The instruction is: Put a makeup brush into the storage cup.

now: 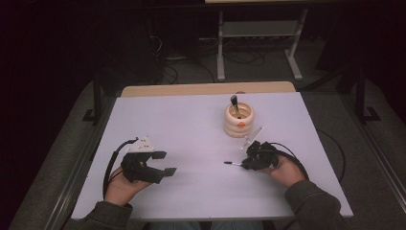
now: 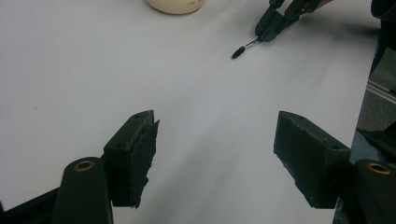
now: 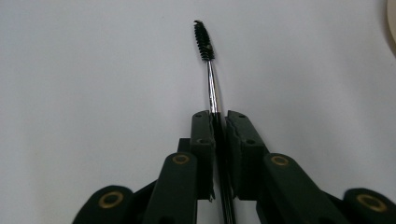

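High view, right gripper: the right gripper (image 1: pixel 245 164) sits low over the white table (image 1: pixel 191 124) near the right front, clamped on a thin brush (image 1: pixel 233 164) that pokes out toward the middle of the table.
High view, left gripper: the left gripper (image 1: pixel 164 163) is over the left front of the table, jaws spread wide, nothing in them, well apart from the brush.
High view, holder: a cream ringed holder (image 1: pixel 239 120) stands just beyond the right gripper with another dark-handled tool (image 1: pixel 235 106) leaning in it. My guess is the brush is headed there too.
Left gripper view: same story, both pads (image 2: pixel 135 154) wide apart over bare table. Farther off you can see the right gripper (image 2: pixel 271 29) with the brush (image 2: pixel 243 48) sticking out, bristle tip just above or on the table, can't tell which.
Right gripper view, grip: the jaws are closed right down on the brush (image 3: pixel 210 70), with the handle between the pads and the shiny metal stem and bristle head out front.
Handling: looks super light, basically a mascara-wand type thing. The stem looks slightly bent, so probably a bit springy, and smooth metal could slip or pivot.
Where to hold: on the dark handle, like now, not the stem or bristles. Such a thin handle could roll between the pads, so keep it square.
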A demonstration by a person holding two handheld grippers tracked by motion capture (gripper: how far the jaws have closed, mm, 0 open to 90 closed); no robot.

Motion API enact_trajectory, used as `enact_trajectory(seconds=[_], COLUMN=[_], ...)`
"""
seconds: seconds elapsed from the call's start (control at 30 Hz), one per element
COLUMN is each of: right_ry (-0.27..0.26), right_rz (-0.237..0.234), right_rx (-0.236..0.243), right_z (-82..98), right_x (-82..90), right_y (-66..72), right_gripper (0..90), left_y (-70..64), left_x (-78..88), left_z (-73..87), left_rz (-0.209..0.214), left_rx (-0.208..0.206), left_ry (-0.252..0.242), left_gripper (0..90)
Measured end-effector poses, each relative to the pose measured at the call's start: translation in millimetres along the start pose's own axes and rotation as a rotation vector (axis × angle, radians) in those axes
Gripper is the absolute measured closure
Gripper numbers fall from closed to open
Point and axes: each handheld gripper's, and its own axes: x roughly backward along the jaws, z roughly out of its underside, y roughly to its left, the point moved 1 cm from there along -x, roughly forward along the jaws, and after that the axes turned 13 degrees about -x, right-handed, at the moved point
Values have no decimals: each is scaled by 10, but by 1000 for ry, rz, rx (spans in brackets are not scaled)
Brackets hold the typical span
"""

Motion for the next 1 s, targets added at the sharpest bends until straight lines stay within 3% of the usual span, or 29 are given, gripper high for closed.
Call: enact_trajectory(seconds=[0.67, 1.0], right_ry=[19, -47], right_rz=[-34, -64], right_rx=[-39, -55], right_z=[-11, 7], right_x=[17, 166], right_y=[-36, -17], right_gripper=[852, 852], left_y=[5, -9], left_x=[20, 8], left_z=[-4, -11], left_rz=[-3, 1], left_rx=[-3, -5], left_ry=[-4, -3], left_gripper=[294, 293])
